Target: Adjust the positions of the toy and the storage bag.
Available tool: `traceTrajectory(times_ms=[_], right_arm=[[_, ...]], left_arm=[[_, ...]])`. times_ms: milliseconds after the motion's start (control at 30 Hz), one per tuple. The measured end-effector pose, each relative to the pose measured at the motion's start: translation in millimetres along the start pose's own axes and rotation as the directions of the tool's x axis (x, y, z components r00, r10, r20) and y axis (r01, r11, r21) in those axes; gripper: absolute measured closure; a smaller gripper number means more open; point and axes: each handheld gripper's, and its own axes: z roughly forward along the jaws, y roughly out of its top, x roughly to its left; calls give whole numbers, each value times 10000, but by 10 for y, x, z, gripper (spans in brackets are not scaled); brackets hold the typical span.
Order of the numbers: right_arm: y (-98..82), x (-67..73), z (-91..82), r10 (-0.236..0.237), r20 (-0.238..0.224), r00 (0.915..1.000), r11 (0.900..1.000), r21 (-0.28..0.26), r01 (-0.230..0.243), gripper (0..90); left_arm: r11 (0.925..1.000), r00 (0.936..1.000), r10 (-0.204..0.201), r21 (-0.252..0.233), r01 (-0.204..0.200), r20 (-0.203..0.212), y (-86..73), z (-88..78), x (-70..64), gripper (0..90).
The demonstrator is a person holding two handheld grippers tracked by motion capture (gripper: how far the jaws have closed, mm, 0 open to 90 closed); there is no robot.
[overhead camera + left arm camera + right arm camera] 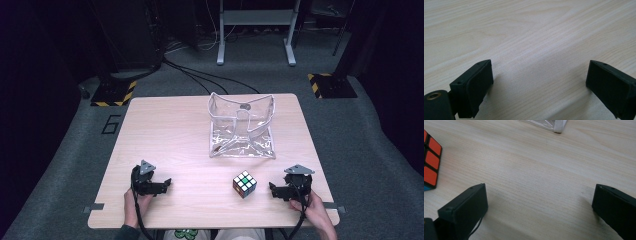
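One cube (244, 184) beside right tool (276, 191)

Multicoloured cube (244, 184), pale wood table (170, 140)

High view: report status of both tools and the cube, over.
Left tool open, empty, resting on the table. Right tool open, empty, just right of the puzzle cube. Cube untouched. Clear pouch stands open beyond; nothing between.

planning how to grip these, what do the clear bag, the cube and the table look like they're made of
Clear bag: seemingly soft transparent plastic film, glossy; it shows creases, glare and pale edge trim, and its sides sag.
Cube: probably hard plastic, black body with smooth coloured tiles, orange ones in the right gripper view.
Table: light wood or wood-look laminate, matte, with visible grain lines; which one, the pictures leave open.
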Motion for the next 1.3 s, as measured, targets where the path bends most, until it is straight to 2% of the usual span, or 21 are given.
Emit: traceTrajectory(times_ms=[233, 467, 567, 767, 933, 967, 1000, 1233, 1300], right_arm=[[-12, -24, -13, -281, -226, 9994, 9996, -4, 281, 0], [-11, -18, -12, -325, -243, 9992, 9995, -12, 325, 0], [-17, 8, -21, -190, 23, 9998, 9998, -39, 190, 0], [-5, 16, -13, -59, 190, 9998, 10000, -29, 59, 0], [4, 22, -6, -146, 211, 9997, 9999, -17, 146, 0], [6, 27, -7, -38, 217, 9998, 10000, 16, 38, 0], [13, 19, -3, -12, 153, 9999, 10000, 68, 11, 0], [62, 3, 7, 14, 35, 10000, 9990, 456, -16, 0], [70, -10, 7, -18, -2, 10000, 9984, 563, 18, 0]], left_arm=[[10000, 10000, -3, 1, 3, -2, -1, 0, -1, 74], [10000, 9999, -96, 3, 96, -71, 1, 2, -4, 74], [9997, 9994, -256, 24, 256, -235, 2, -1, -19, 74], [9993, 9985, -385, 11, 386, -396, 4, 0, -30, 74], [9995, 9992, -309, 49, 310, -254, 17, 11, -17, 73], [9996, 9993, -268, 34, 269, -246, 23, 17, -12, 73], [9996, 9997, -184, 223, 188, -170, 43, 17, -3, 72], [9985, 10000, 23, 551, -27, 56, 97, 55, -18, 32], [9983, 9995, 78, 567, -94, 295, 119, 66, -25, 25]])
